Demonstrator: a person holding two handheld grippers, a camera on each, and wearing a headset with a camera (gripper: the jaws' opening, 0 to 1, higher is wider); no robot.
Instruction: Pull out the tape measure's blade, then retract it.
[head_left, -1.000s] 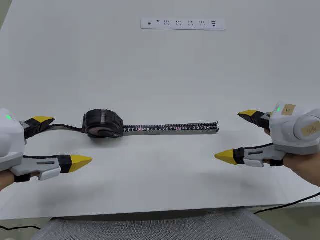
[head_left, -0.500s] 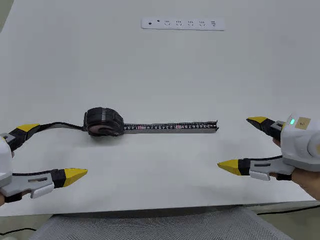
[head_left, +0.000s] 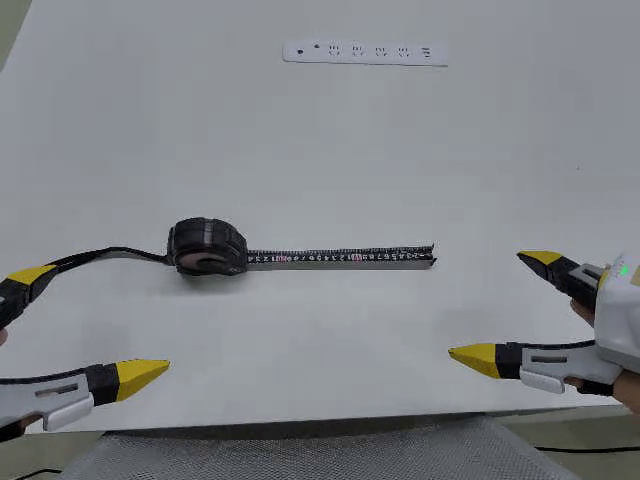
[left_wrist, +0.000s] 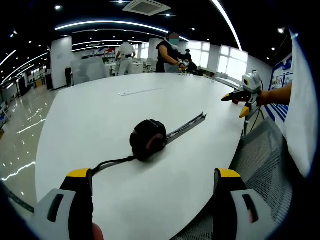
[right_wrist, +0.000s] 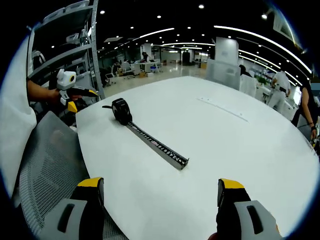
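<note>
- My left gripper (head_left: 90, 321) is hovering left of the case (head_left: 207, 248), jaws wide, holding nothing
- My right gripper (head_left: 500, 305) is waiting right of the case, beyond the blade (head_left: 345, 257) tip, jaws wide too
- The blade is lying pulled out rightward from the case, flat on the table (head_left: 300, 150)
- I am judging that retracting with the case unheld risks the blade whipping back and the case skidding

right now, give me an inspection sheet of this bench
surface: white table, plain top
job's things: tape measure resting on the table, blade extended to the right, nothing gripping it
clutter: white power strip at the far side
grippers: left gripper and right gripper open, apart from the tape
cables: black cord trailing from the tape measure toward the left gripper
surroundings: mesh chair at the near edge; people and shelving beyond
</note>
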